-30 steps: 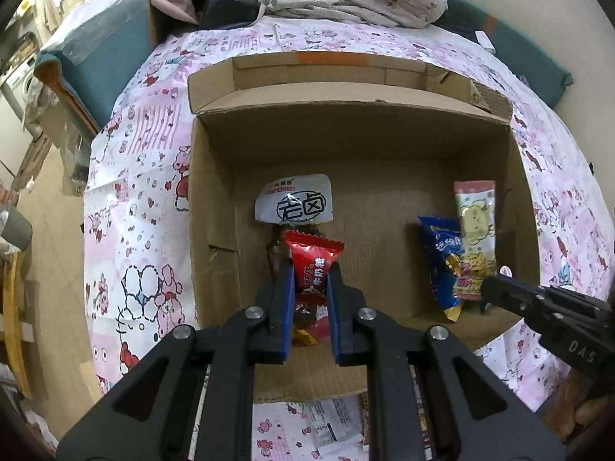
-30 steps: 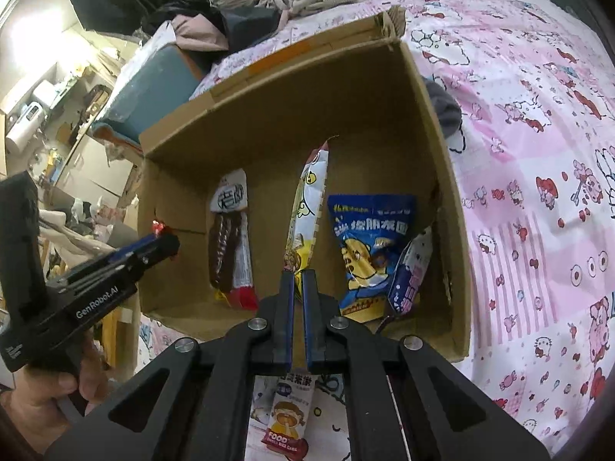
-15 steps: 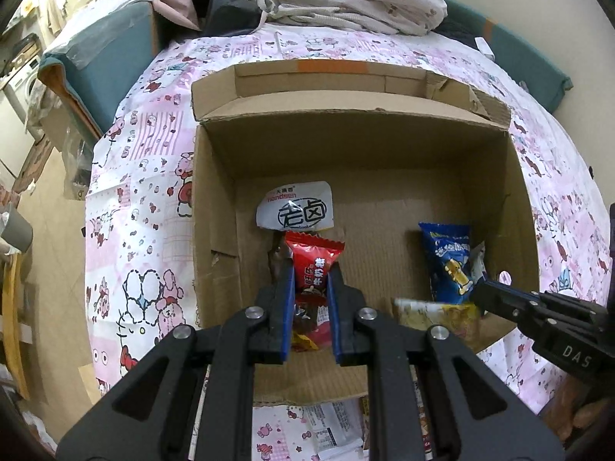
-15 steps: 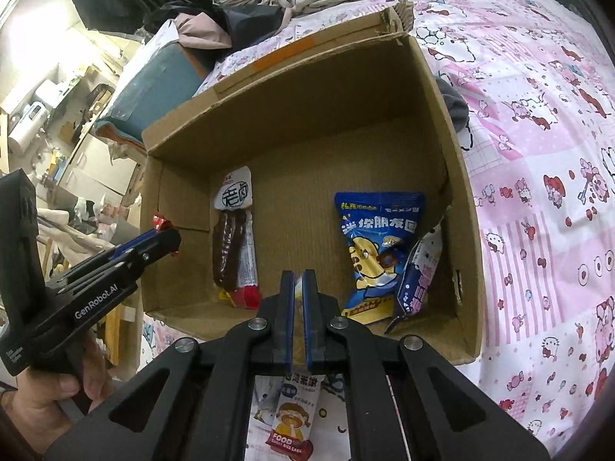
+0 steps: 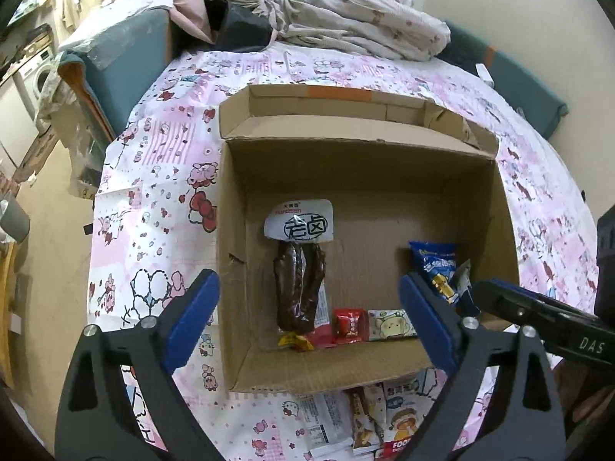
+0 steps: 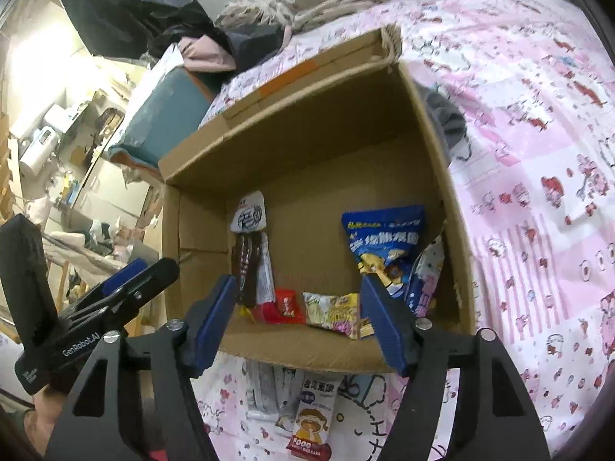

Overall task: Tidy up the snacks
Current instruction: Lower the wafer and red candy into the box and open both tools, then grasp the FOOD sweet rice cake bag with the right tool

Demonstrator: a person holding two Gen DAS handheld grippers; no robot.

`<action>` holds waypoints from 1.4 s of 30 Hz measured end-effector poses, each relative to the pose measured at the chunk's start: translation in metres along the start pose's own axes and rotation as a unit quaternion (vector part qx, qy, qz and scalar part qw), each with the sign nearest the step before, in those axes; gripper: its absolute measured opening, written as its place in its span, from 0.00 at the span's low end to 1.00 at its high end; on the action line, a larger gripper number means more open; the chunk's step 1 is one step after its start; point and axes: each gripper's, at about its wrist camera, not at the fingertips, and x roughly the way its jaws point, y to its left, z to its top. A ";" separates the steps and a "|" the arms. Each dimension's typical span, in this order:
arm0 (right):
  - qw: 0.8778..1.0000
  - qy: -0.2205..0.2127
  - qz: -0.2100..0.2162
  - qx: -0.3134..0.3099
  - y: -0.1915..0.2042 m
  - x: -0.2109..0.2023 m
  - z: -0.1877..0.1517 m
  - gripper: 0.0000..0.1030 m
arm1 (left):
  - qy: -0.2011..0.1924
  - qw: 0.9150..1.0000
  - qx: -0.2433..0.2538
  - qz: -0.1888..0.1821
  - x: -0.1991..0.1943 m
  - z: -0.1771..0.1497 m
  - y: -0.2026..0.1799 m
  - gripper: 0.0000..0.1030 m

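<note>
Both grippers have let go since a second ago: the red candy [image 5: 348, 325] has dropped from the left gripper [image 5: 309, 320] and the yellow pack [image 5: 391, 324] from the right gripper [image 6: 298, 317], and both now lie on the floor of the box [image 5: 357, 176] against its near wall. Each gripper's jaws are opening with nothing between the pads. From the left gripper, the candy sits just past 12 o'clock, the yellow pack at 1 o'clock beside it, and the dark sausage pack [image 5: 301, 286] at 11 o'clock, touching the candy's left edge. A blue bag [image 6: 384, 240] leans at 1 o'clock from the right gripper, with a smaller packet [image 6: 424, 276] against the right wall. More snacks [image 6: 311, 422] lie on the pink sheet [image 5: 153, 176] at 6 o'clock, outside the box. The near wall stands between the grippers and the snacks inside.
</note>
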 end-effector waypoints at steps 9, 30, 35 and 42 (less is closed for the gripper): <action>0.999 -0.046 -0.016 -0.008 0.007 -0.026 -0.006 0.95 | -0.010 1.000 -0.016 -0.007 -0.016 -0.008 0.009 0.90; 0.994 -0.070 -0.074 -0.041 0.020 -0.066 -0.051 0.97 | -0.006 0.999 -0.039 0.028 -0.048 -0.043 0.033 0.92; 0.996 -0.050 -0.068 -0.032 0.017 -0.061 -0.062 0.97 | -0.013 0.998 -0.050 0.018 -0.057 -0.052 0.037 1.00; 0.997 -0.026 -0.070 -0.022 0.009 -0.058 -0.075 0.97 | 0.005 0.998 -0.062 0.019 -0.058 -0.064 0.040 1.00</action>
